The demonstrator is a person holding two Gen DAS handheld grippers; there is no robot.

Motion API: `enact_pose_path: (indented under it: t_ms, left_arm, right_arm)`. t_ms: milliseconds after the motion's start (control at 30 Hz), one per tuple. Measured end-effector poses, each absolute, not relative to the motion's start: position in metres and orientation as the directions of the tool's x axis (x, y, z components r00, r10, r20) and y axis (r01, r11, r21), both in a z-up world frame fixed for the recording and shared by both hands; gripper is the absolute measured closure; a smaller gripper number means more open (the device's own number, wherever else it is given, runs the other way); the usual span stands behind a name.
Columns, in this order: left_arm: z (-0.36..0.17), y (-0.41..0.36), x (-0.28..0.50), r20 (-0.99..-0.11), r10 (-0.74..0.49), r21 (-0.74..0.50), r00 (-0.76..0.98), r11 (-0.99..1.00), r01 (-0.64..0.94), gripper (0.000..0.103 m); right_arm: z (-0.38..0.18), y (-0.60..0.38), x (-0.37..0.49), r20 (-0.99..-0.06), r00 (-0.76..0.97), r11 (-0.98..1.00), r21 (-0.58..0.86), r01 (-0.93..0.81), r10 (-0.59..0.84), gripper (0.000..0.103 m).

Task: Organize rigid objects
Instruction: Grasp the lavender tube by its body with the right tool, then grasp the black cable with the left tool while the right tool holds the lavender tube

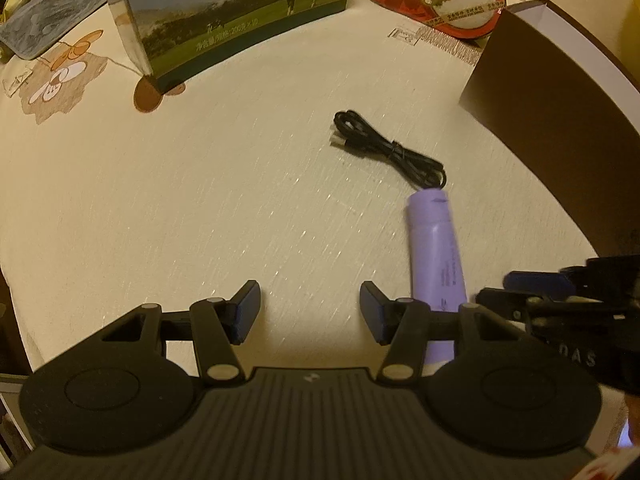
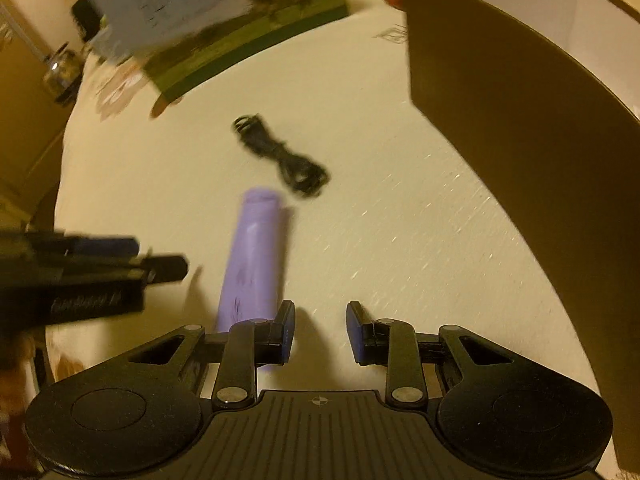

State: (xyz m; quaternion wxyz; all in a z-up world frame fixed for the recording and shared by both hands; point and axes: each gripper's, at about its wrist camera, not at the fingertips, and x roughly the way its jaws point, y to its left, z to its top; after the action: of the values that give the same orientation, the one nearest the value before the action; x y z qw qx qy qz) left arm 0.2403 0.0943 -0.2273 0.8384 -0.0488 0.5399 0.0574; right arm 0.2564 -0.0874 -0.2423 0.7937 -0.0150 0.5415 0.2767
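Left gripper (image 1: pixel 310 312): jaws standing about half open, holding nothing. Right gripper (image 2: pixel 320 332): jaws standing narrowly apart, empty. Purple tube (image 1: pixel 436 248) lying on the cream table (image 1: pixel 200 200), just beside both. Black cable (image 1: pixel 390 148) resting near the brown box (image 1: pixel 560 92).

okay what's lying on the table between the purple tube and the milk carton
A bundled black cable lies there, just past the purple tube toward the milk carton; the left wrist view shows it sharpest.
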Motion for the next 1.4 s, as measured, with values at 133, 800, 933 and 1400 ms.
enact_pose_path:
  t_ms: [133,800,933,1400]
  left_arm:
    - [-0.230,0.098,0.237,-0.913,0.050,-0.017,0.404,0.987,-0.160,0.053]
    - [-0.226,0.109,0.247,-0.893,0.045,-0.021,0.447,0.989,-0.143,0.053]
    - [-0.225,0.099,0.258,-0.881,-0.003,-0.039,0.473,0.997,-0.066,0.051]
    - [-0.227,0.049,0.326,-0.872,-0.078,-0.123,0.484,0.990,-0.062,0.043]
  right_arm:
    - [-0.231,-0.084,0.250,-0.835,0.321,0.864,0.309,-0.398,0.446,0.076]
    - [-0.245,-0.058,0.259,-0.829,0.391,0.889,0.249,-0.384,0.401,0.072]
    - [-0.244,-0.080,0.265,-0.838,0.407,0.913,0.234,-0.334,0.364,0.074]
    - [-0.246,-0.139,0.283,-0.858,0.443,0.963,0.202,-0.176,0.261,0.073]
